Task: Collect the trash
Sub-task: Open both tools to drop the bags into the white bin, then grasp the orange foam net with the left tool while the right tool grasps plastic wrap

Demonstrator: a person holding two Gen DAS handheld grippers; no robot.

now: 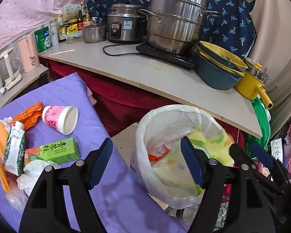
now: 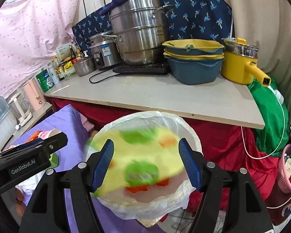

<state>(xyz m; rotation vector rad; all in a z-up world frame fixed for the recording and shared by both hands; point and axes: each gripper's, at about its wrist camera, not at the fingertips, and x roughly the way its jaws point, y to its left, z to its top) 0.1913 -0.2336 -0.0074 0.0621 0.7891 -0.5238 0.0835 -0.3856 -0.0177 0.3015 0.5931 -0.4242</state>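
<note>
Hanging above the white bag-lined bin (image 2: 186, 128), the right tongs (image 2: 146, 165) stand wide open with nothing pressed between the blue pads; a blurred yellow wrapper (image 2: 143, 151) with green and orange patches shows in the gap between them, over the mouth of the bin, and neither pad visibly touches it. The left tongs (image 1: 146, 165) are wide open too and grip nothing; between their fingers lie the edge of the purple sheet (image 1: 99, 128) and the near rim of the bin, with the same yellow wrapper inside the bag beyond the right-hand finger. In the left wrist view the right tongs reach in at the right edge of the bin.

More trash lies on the purple sheet, to the left of the left tongs and well clear of them: a green drink carton (image 1: 54, 151) on its side, a pink-and-white paper cup (image 1: 60, 119) tipped over, an orange crumpled wrapper (image 1: 29, 113), a white-and-green pouch (image 1: 14, 147) and white crumpled plastic (image 1: 33, 171).

Beyond the bin, the bench (image 2: 164, 97) carries a tall steel steamer pot (image 2: 139, 33), a rice cooker (image 2: 102, 52), stacked blue-and-yellow basins (image 2: 194, 62) and a yellow saucepan (image 2: 240, 66).
</note>
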